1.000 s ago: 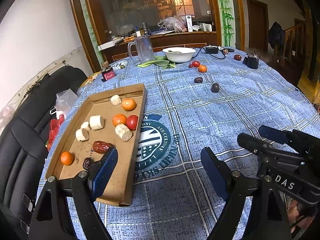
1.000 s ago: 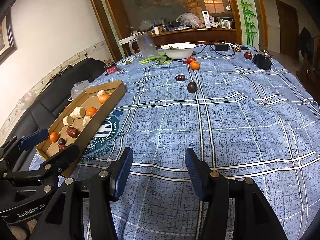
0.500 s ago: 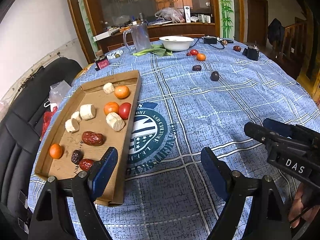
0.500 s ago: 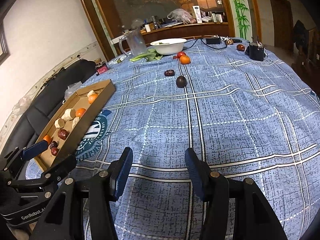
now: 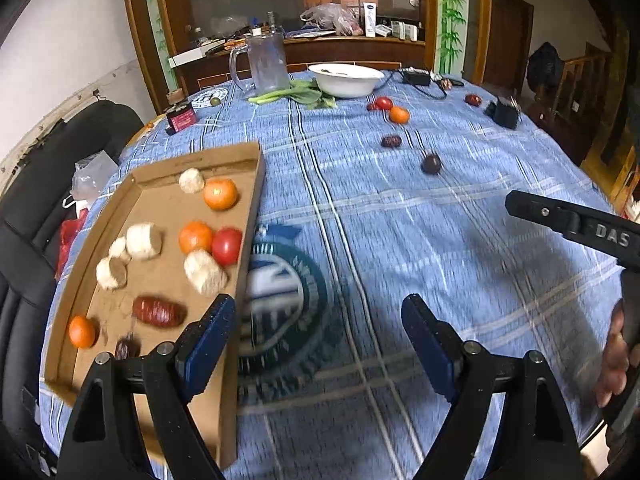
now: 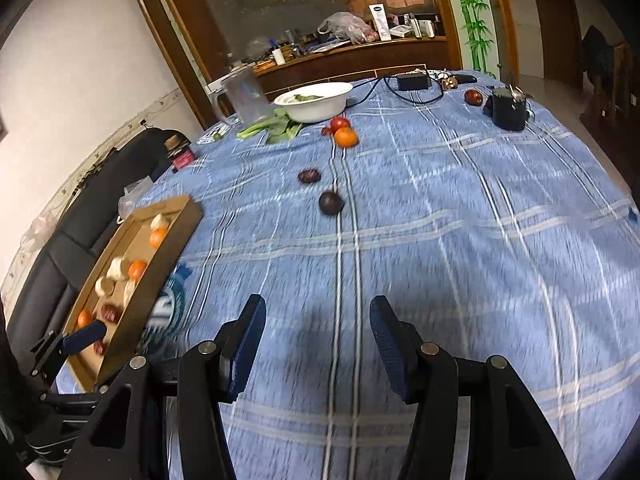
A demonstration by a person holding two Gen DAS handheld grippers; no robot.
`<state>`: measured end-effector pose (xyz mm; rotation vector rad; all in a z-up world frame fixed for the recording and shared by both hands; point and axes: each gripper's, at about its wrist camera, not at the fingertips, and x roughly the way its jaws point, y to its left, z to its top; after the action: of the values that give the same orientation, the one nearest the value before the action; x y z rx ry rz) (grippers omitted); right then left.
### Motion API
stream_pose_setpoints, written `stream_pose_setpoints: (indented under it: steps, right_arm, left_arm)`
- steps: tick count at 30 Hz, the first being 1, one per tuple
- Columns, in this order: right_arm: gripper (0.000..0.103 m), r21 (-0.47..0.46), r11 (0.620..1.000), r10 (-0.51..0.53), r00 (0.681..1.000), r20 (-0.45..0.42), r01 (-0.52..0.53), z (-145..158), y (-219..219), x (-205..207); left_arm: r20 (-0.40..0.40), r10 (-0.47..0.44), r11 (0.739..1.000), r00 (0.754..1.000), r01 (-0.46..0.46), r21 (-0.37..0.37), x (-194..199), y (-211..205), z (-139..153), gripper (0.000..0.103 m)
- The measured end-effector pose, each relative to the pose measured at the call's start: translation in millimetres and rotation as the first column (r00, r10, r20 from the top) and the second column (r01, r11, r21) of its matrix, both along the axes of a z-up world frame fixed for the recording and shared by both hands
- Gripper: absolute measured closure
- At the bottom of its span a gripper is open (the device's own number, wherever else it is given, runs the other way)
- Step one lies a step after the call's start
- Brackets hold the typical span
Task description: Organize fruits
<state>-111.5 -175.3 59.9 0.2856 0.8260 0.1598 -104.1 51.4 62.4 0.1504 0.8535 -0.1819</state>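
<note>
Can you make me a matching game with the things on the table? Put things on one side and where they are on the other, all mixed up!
Things:
1. red tomato
2. white bowl
3. dark round fruit
4. left gripper

Places or states:
A. alone on the blue cloth
B. open, holding nothing
C. inside the cardboard tray
D. far end, beside green leaves

Pairs: 1-C, 2-D, 3-A, 4-B
</note>
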Motion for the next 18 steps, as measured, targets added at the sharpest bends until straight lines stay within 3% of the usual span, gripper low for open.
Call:
stream_pose_setpoints:
  steps: [3, 6, 8, 10, 12, 14, 17, 18]
  right_arm:
    - [0.045, -0.026, 1.0, -0.012, 1.0, -0.016, 0.011, -1.3, -4.6, 24.0]
    - [0.045, 0.025, 1.0, -0.004, 0.999, -0.054, 0.005, -7.0, -7.7, 32.8]
    - [0.045, 0.033, 0.999, 0.019, 0.999, -0.036, -0.018, -8.1, 0.2, 25.8]
    - [0.045, 0.007, 0.999, 0.042, 0.999, -0.024, -0.042, -8.5, 11.6, 19.3]
    - [0.045, -0.004, 0.998, 0.067, 0.998, -0.008, -0.067, -7.2, 24.9, 11.2]
    - [0.045, -0.006, 0.996, 0.087, 0.996, 0.012, -0.087, -3.9, 37.1, 2.3]
    - [0.042, -0.041, 0.993, 0.11, 0.992, 0.056, -0.108, 2.9, 60.3, -16.0]
    - [0.034, -0.069, 0.991, 0.123, 0.99, 0.068, -0.118, 3.5, 72.0, -23.9]
  left_arm:
    - [0.014, 0.015, 1.0, 1.0, -0.015, -0.001, 13.0, -1.1, 4.5, 0.019]
    - [0.025, 0.016, 1.0, 1.0, -0.016, -0.014, 15.9, 1.9, 5.5, 0.019]
    - [0.116, 0.027, 0.999, 0.993, -0.022, -0.043, 6.6, 8.6, 14.9, 0.019]
    - [0.244, 0.096, 0.995, 0.965, -0.086, -0.05, -8.8, 18.1, 31.8, 0.019]
    - [0.334, 0.185, 0.983, 0.924, -0.179, -0.048, -22.0, 28.1, 46.4, 0.0]
    - [0.408, 0.293, 0.953, 0.865, -0.299, -0.052, -39.1, 42.7, 59.3, 0.0]
    - [0.418, 0.371, 0.923, 0.829, -0.377, -0.073, -54.1, 61.6, 63.5, 0.0]
    - [0.404, 0.383, 0.92, 0.831, -0.383, -0.084, -57.9, 69.3, 62.2, 0.0]
